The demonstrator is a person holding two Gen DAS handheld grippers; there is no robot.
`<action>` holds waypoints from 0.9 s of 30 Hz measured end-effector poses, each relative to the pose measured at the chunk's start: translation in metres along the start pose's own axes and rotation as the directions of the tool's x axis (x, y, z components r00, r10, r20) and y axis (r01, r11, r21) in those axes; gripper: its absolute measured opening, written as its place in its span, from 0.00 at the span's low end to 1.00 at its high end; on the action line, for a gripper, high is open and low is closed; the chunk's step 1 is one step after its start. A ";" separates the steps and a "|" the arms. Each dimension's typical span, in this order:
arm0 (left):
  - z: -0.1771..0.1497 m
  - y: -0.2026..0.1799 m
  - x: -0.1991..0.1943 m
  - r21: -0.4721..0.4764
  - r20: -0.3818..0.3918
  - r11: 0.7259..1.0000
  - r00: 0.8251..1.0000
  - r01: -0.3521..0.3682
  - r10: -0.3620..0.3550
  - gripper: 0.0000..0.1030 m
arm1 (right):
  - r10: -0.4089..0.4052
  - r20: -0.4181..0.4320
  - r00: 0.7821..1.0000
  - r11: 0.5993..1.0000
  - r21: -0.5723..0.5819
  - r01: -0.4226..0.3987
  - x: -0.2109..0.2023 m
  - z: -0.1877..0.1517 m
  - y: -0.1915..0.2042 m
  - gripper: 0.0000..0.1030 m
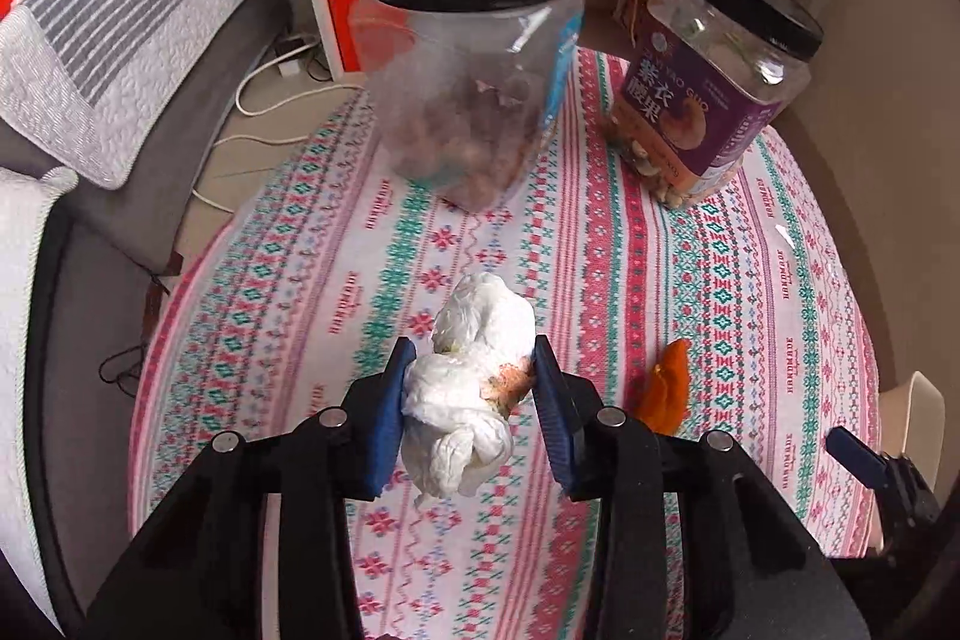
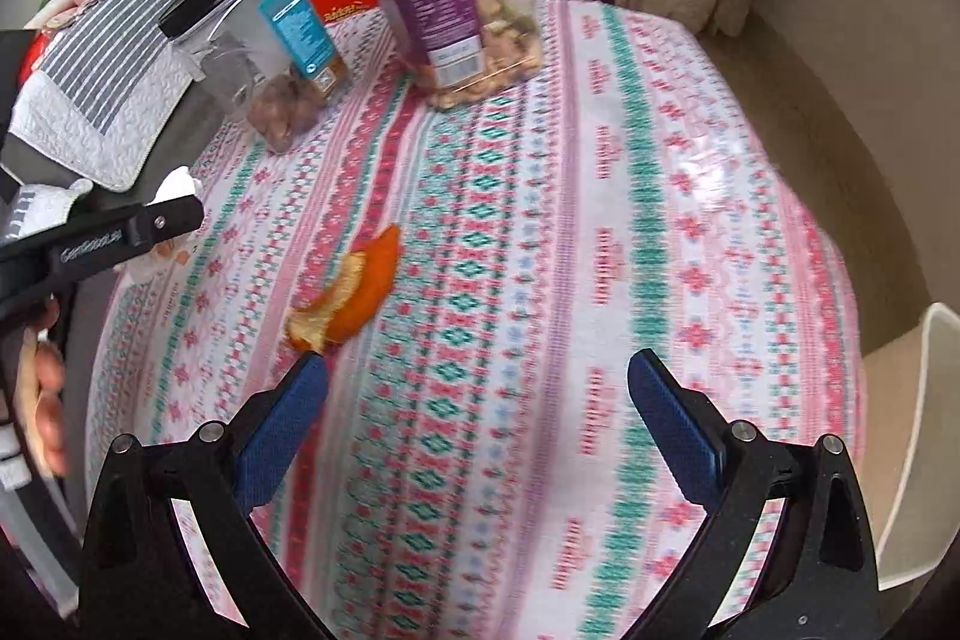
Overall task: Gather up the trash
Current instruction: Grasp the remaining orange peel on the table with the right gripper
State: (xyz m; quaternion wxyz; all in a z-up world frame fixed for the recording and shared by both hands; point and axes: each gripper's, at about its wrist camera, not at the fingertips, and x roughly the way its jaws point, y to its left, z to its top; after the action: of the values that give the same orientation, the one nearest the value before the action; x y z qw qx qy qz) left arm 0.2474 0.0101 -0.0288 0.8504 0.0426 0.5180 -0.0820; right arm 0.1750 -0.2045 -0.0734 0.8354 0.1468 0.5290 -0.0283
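Where jars stand — patterned tablecloth (image 2: 600, 220), striped cushion (image 1: 120, 40) beyond.

Soft daylight, heavy fisheye, one view smeared

Left wrist view is sharp on the patterned surface (image 1: 708, 280), only the near jar (image 1: 474, 58) looks hazy. Right wrist view has motion blur streaking the cloth, glare patches at right, and both frames curve into dark vignetted corners.
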 end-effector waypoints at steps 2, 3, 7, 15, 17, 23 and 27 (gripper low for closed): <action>-0.002 0.013 -0.006 0.006 0.027 1.000 0.999 -0.025 0.025 0.38 | -0.012 0.007 1.000 1.000 0.022 0.012 0.015 0.007 0.016 0.93; -0.002 0.018 -0.007 0.006 0.033 1.000 0.999 -0.030 0.030 0.38 | -0.020 0.006 1.000 0.999 0.031 0.019 0.023 0.011 0.024 0.93; -0.008 0.037 -0.004 -0.028 0.038 0.999 0.999 -0.022 0.023 0.38 | -0.073 -0.022 0.997 0.997 0.024 0.074 0.053 0.018 0.045 0.93; -0.015 0.055 0.000 -0.038 0.028 0.998 0.998 -0.049 0.050 0.38 | -0.126 0.061 0.990 0.989 -0.066 0.130 0.057 0.011 0.066 0.29; -0.017 0.059 -0.006 -0.052 0.034 0.997 0.998 -0.052 0.053 0.38 | -0.075 0.042 0.996 0.996 -0.036 0.077 0.052 0.009 0.061 0.18; -0.022 0.057 -0.035 -0.074 0.070 0.996 0.996 -0.057 0.062 0.38 | 0.065 0.054 0.996 0.998 -0.002 -0.065 0.011 0.001 0.034 0.17; -0.028 0.048 -0.058 -0.093 0.101 0.994 0.993 -0.058 0.067 0.38 | 0.102 0.090 0.991 0.995 -0.027 -0.100 -0.030 -0.002 0.016 0.17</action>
State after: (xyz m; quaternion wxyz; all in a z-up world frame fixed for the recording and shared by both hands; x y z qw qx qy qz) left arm 0.2054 0.0668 0.0090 0.8795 0.0162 0.4744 -0.0340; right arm 0.1631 -0.1915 -0.0438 0.8607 0.1625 0.4824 0.0131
